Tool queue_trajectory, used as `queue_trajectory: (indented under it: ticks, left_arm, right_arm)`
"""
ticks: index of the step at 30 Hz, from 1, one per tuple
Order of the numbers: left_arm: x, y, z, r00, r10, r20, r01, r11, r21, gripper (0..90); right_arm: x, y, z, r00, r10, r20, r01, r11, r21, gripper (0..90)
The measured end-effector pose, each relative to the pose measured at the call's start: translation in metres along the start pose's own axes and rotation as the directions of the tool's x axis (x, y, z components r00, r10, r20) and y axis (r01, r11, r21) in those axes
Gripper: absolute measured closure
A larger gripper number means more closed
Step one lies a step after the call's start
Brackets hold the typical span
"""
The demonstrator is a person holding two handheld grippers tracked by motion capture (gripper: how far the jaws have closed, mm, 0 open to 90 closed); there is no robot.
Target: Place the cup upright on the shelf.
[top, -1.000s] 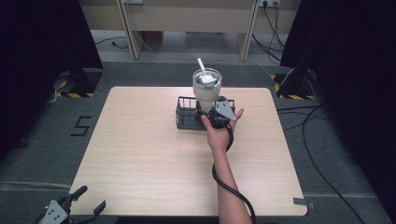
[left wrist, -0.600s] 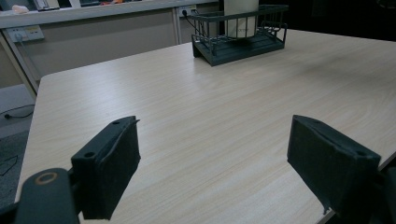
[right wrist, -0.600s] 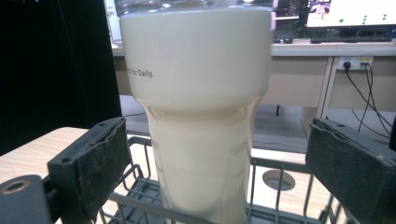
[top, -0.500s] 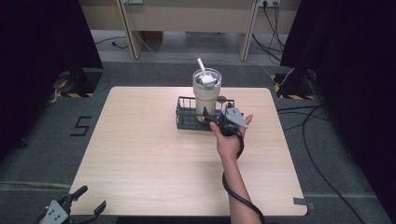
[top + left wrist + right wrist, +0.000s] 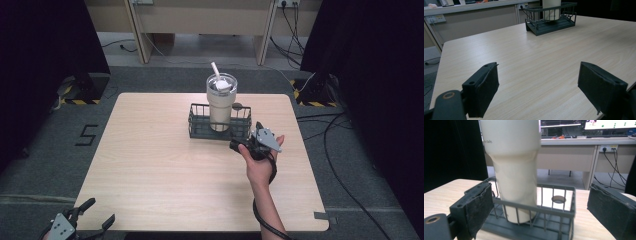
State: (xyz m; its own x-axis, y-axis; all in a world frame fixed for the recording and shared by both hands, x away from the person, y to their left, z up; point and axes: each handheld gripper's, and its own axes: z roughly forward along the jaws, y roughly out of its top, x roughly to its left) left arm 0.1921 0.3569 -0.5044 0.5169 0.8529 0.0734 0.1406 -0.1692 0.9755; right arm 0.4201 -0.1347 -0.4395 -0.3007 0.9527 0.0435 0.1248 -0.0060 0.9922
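High view: a cream tumbler [image 5: 220, 102] with a clear lid and a white straw [image 5: 215, 69] stands upright in the left half of a dark wire basket [image 5: 243, 121] set toward the far side of the wooden table [image 5: 150, 160]. The right gripper [image 5: 248, 145] sits just in front of the basket's right end; the left gripper [image 5: 87, 220] hangs off the near left corner, well apart from everything.

Left gripper view: the jaws are spread wide over bare table, with the basket [image 5: 554, 23] far ahead.

Right gripper view: the jaws are spread, empty, facing the tumbler [image 5: 511, 165] through the basket's bars [image 5: 549, 211]. The tumbler looks rigid, smooth and probably slippery, and top-heavy if full. Its narrower lower body, above the basket rim, seems the best place to grip; the straw would bend.
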Motion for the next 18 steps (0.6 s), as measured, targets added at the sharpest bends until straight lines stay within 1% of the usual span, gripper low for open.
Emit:
queue_trajectory:
  ticks: [1, 5, 8, 10, 12, 13, 18]
  left_arm:
    - [0.0, 0.0, 0.0, 1.0, 0.0, 0.001, 0.0, 1.0, 0.0, 16.3]
    - [0.0, 0.0, 0.001, 1.0, 0.001, 0.003, -0.001, 1.0, -0.002, 16.3]
    - [0.0, 0.001, 0.001, 1.0, 0.001, 0.004, -0.001, 1.0, -0.001, 16.2]
    - [0.0, 0.001, 0.001, 1.0, 0.001, 0.004, -0.001, 1.0, -0.001, 16.3]
    - [0.0, 0.0, 0.002, 1.0, 0.001, 0.005, -0.001, 1.0, -0.001, 16.3]
    - [0.0, 0.0, 0.002, 1.0, 0.001, 0.005, -0.001, 1.0, -0.001, 16.3]
    - [-0.001, 0.001, 0.002, 1.0, 0.002, 0.006, -0.002, 1.0, 0.002, 16.3]
  right_arm:
    - [-0.001, -0.001, -0.003, 1.0, -0.007, 0.002, 0.007, 1.0, 0.003, 7.1]
    - [-0.007, -0.006, -0.015, 0.9999, -0.013, 0.011, 0.013, 1.0, 0.016, 7.1]
    - [-0.01, -0.009, -0.02, 0.9996, -0.026, 0.011, 0.026, 0.999, 0.028, 7.1]
    - [-0.011, -0.01, -0.023, 0.9997, -0.024, 0.011, 0.023, 0.999, 0.031, 7.2]
    - [-0.015, -0.012, -0.029, 0.9996, -0.024, 0.016, 0.023, 0.999, 0.033, 7.2]
    - [-0.015, -0.012, -0.029, 0.9996, -0.024, 0.016, 0.023, 0.999, 0.033, 7.2]
    - [-0.024, -0.017, -0.041, 0.9997, -0.005, 0.023, 0.005, 0.999, 0.036, 7.2]
